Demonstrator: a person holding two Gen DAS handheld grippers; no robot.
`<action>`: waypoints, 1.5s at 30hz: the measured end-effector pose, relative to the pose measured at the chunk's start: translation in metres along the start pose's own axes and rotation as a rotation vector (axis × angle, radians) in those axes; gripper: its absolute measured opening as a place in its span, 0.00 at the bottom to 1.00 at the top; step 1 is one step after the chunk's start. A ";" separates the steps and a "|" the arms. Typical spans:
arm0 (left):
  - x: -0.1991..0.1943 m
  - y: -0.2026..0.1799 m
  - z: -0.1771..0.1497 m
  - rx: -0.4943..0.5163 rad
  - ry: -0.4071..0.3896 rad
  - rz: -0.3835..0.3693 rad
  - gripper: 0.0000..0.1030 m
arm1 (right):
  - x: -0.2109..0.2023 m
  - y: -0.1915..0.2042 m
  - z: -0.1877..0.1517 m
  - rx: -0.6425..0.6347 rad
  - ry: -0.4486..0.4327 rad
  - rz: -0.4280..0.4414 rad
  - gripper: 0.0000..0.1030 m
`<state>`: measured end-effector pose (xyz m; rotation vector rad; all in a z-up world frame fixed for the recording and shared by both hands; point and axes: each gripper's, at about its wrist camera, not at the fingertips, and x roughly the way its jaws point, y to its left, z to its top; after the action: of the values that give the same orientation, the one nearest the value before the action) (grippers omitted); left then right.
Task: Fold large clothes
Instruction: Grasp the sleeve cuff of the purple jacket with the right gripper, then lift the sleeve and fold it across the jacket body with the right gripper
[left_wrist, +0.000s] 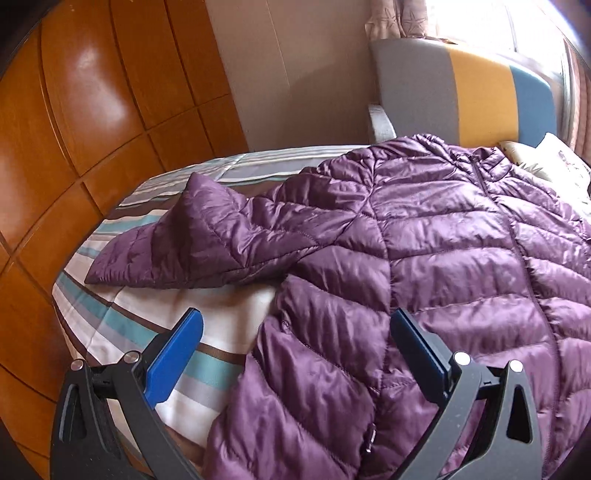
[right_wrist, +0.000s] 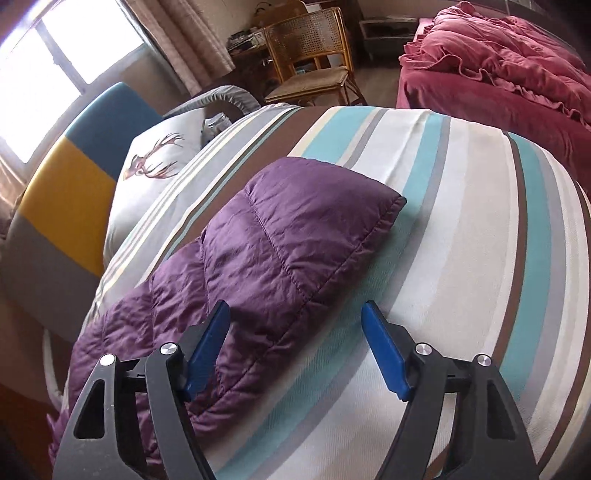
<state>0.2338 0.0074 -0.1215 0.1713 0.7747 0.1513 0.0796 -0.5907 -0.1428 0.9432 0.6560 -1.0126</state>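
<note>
1. I see the purple quilted jacket (left_wrist: 424, 236) spread front-up on the striped bed cover (left_wrist: 122, 321), its collar toward the grey, yellow and blue headboard (left_wrist: 476, 92).
2. My left gripper (left_wrist: 295, 332) hangs over the jacket's lower side edge, fingers spread wide and grasping nothing; one blue pad (left_wrist: 173, 354) is above bare cover, the other above the quilting.
3. One sleeve (left_wrist: 192, 243) lies stretched away from the jacket body toward the wooden wardrobe (left_wrist: 74, 122).
4. My right gripper (right_wrist: 295, 332) is released too, straddling the edge of the other sleeve (right_wrist: 288, 229); I cannot tell whether a pad touches the fabric.
5. Beyond that sleeve's cuff, away from the headboard, sit a deer-print pillow (right_wrist: 162, 158), a rattan chair (right_wrist: 314, 55) and a red bedspread (right_wrist: 509, 74).
</note>
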 end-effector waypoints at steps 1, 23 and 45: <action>0.004 -0.001 -0.002 0.001 0.008 0.007 0.98 | 0.001 0.000 0.001 0.009 -0.003 -0.003 0.72; 0.028 -0.005 -0.019 -0.013 0.098 0.009 0.98 | 0.005 0.016 0.009 -0.093 -0.078 0.002 0.13; 0.027 0.001 -0.026 -0.023 0.086 -0.034 0.98 | -0.116 0.153 -0.060 -0.546 -0.253 0.222 0.10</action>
<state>0.2346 0.0161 -0.1575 0.1310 0.8605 0.1361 0.1707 -0.4568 -0.0225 0.3888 0.5584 -0.6862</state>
